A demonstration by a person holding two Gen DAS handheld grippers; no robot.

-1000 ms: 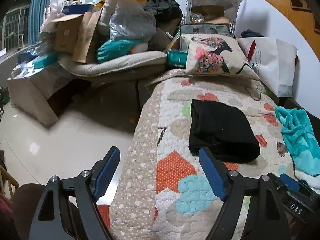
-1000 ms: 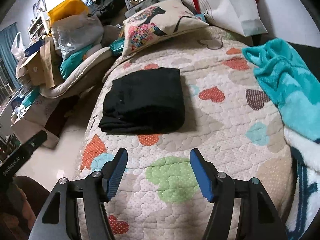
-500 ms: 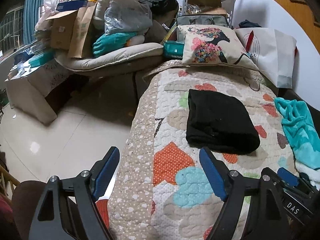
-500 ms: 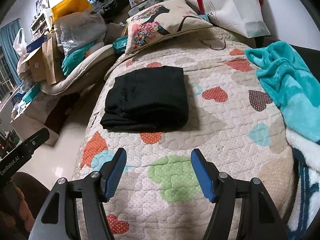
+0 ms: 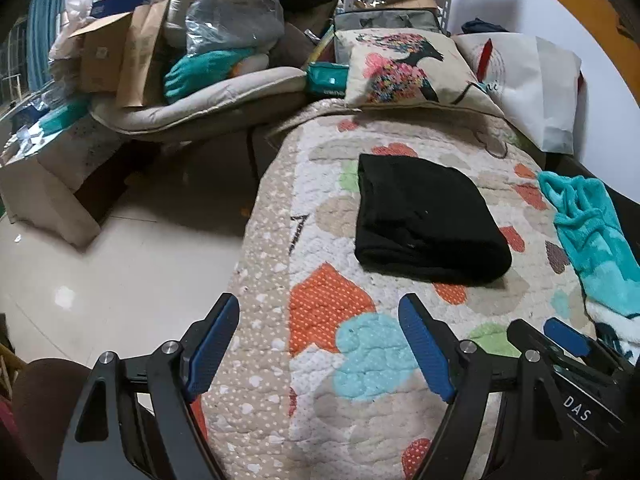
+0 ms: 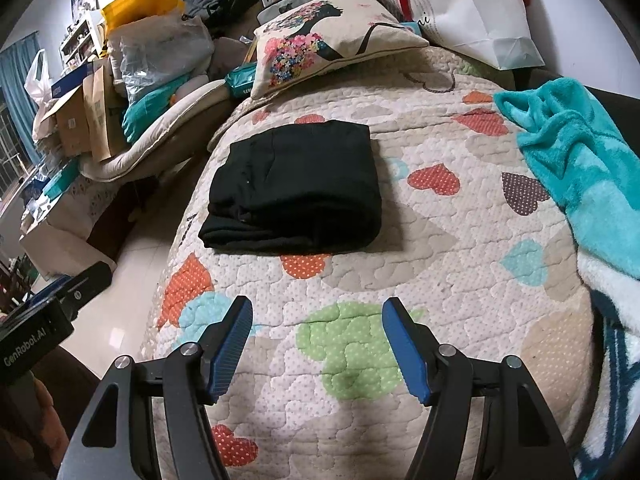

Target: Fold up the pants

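The black pants lie folded into a neat rectangle on the heart-patterned quilt. They also show in the right wrist view, in the middle of the quilt. My left gripper is open and empty, held above the quilt's near left edge, well short of the pants. My right gripper is open and empty above the quilt, in front of the pants. The right gripper's body shows at the lower right of the left wrist view.
A teal fleece blanket lies at the quilt's right side. A floral pillow and a white paper bag stand behind the pants. To the left are tiled floor, a cluttered cushion pile and cardboard boxes.
Both grippers have drawn back from the pants, which look smaller and farther away. The pants have not moved. Both grippers stay open.
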